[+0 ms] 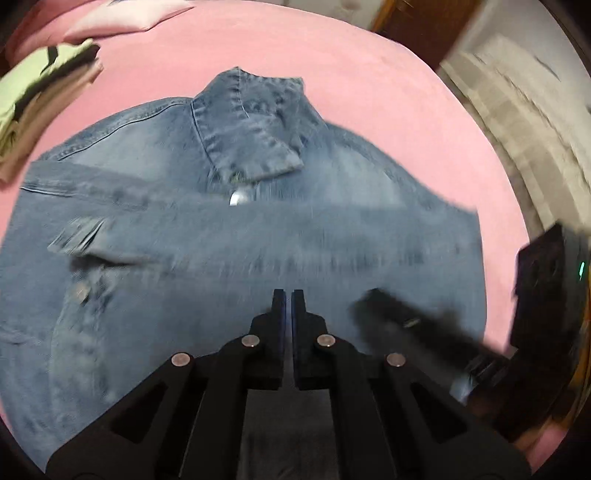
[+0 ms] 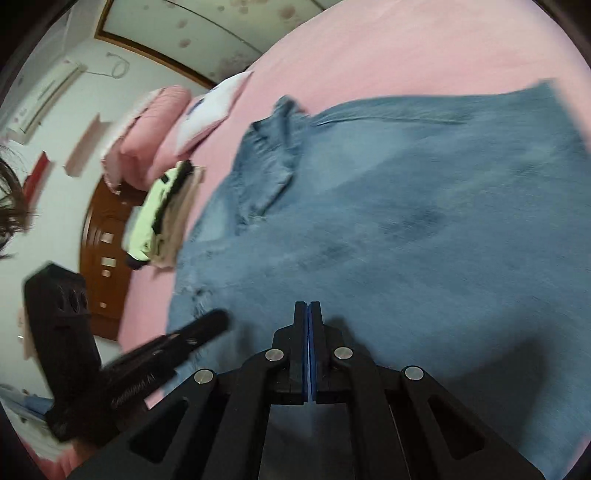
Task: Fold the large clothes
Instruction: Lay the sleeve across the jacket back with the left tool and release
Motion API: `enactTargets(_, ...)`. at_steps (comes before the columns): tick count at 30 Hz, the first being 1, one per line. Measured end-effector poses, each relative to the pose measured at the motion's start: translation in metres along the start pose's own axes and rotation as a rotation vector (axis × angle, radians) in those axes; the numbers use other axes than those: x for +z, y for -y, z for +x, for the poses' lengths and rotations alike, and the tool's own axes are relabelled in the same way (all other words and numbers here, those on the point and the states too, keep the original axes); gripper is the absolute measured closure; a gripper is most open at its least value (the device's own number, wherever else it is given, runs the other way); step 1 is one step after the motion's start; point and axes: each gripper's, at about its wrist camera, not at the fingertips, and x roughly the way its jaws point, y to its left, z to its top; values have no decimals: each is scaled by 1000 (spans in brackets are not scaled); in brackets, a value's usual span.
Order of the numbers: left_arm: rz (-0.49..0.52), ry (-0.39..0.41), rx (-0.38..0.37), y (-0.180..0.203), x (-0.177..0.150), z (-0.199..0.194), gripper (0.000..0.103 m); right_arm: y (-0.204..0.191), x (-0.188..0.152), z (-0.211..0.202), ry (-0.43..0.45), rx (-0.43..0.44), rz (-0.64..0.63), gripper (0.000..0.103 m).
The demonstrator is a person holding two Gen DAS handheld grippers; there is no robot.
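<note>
**The jacket lies wide in front of both our grippers**

We see a big pink bed point(image 1: 369, 74). On it lies a blue denim jacket point(image 1: 221, 240), spread out flat. It is the biggest thing on the bed and it fills most of both views. Its long way runs from left to right in the left camera. Its collar point(image 1: 251, 125) points to the far side, away from us, and the bottom part is near us, just under our fingers.

A pile of folded clothes point(image 1: 40, 99) sits at the far left of the bed, well apart from the jacket. A pink pillow point(image 1: 122, 18) lies beyond it.

Our left gripper point(image 1: 288, 295) hangs over the near middle of the jacket. Its two fingers are almost together, with only a thin gap, and we see no cloth between them. Our right gripper point(image 2: 307, 306) is just beside it, to the right, over the near right part. Its fingers are pressed together and hold nothing that we can see.

We think both grippers are about the same way from the near edge. The pictures are blurry, so small folds are hard to tell.
</note>
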Motion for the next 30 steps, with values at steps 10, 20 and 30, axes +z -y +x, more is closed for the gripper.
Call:
enactTargets(10,-195,41,198,-65,28,19,102,45,60,2,71,-241,21,103)
enactTargets(20,-168,32,337,-90,33,26,102,135,93,-93,297,-668,279,103)
enactTargets(30,-70,-40,344,-60,51,7,101,50,79,-91,368,-724,334,100)
